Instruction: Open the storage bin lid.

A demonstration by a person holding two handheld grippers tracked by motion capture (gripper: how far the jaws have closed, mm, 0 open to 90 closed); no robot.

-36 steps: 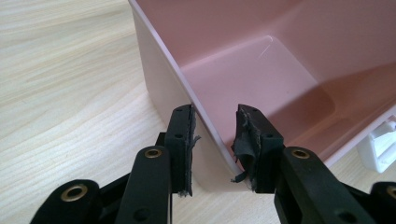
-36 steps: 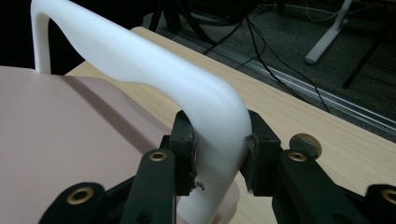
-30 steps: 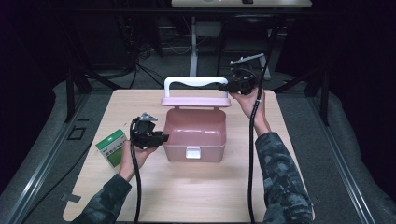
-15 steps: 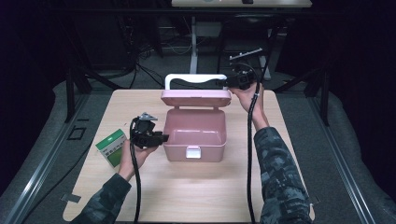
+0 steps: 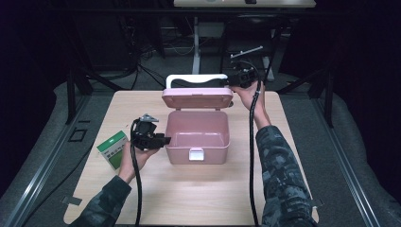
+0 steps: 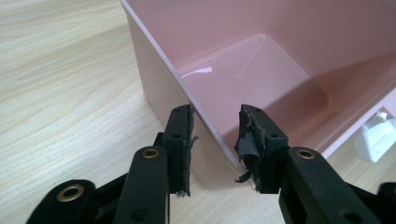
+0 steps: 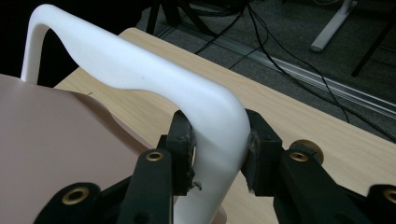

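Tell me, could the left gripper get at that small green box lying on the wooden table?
Probably yes. The green box lies in the open just beside the left gripper, with nothing between them, but that gripper straddles the pink bin's wall and must back off first.

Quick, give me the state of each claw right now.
Left claw: astride the pink box's side wall, pads not clearly pressing; jaws have just been opening.
Right claw: closed on the lid's white handle.
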